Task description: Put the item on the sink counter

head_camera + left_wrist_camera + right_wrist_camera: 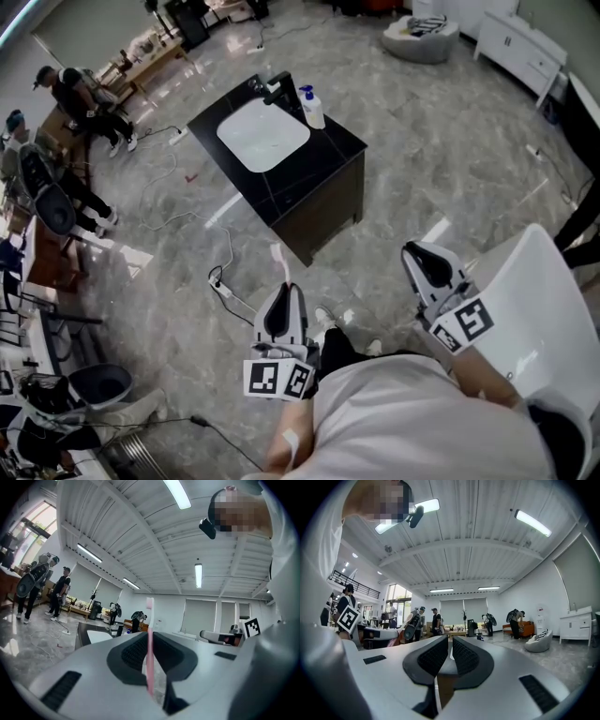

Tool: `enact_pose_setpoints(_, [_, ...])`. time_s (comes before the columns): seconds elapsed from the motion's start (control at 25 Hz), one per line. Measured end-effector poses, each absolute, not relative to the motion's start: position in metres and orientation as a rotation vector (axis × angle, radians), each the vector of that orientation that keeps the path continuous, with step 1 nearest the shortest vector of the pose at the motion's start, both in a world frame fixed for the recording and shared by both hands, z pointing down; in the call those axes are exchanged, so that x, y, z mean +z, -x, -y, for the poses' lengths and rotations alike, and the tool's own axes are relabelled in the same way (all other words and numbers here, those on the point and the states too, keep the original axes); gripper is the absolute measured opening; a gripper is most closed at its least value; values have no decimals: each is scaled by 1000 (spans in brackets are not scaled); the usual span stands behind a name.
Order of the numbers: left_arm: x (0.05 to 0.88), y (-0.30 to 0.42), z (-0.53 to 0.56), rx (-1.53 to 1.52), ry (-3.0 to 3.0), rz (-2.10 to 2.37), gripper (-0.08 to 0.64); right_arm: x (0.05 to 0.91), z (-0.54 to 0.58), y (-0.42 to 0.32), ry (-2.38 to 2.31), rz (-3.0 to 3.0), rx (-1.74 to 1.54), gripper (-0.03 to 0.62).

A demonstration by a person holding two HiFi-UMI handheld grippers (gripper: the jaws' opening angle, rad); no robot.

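A pink toothbrush point(150, 639) stands upright between the jaws of my left gripper point(149, 656), which is shut on it; its bristle head points up. In the head view the toothbrush point(279, 262) sticks out ahead of the left gripper point(283, 311), toward the sink counter point(323, 159), a black cabinet with a white basin point(262, 135) about a metre ahead. My right gripper point(429, 267) hovers at the right with nothing in it; in its own view the right gripper point(449, 657) has its jaws closed together on nothing.
A white pump bottle point(312, 109) and a black tap point(278, 90) stand at the counter's far edge. Cables and a power strip point(221, 286) lie on the marble floor. People stand by a table point(141, 66) at far left. A white chair point(530, 314) is at my right.
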State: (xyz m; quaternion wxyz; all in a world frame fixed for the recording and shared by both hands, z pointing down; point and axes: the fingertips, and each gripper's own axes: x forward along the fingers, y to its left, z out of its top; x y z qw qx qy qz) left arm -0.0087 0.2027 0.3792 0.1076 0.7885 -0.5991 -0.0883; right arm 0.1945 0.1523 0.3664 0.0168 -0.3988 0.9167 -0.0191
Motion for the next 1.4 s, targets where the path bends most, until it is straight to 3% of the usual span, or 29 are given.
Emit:
enact_pose_setpoints(0.96, [398,136,-64,-307,-2299,1645,35,363,-22,-45,1252,-2917,-58,52])
enact_pose_setpoints(1.4, [407,148,-29,-345,-2330,1514,35,357,3,-25,1355,-2901,-16,52])
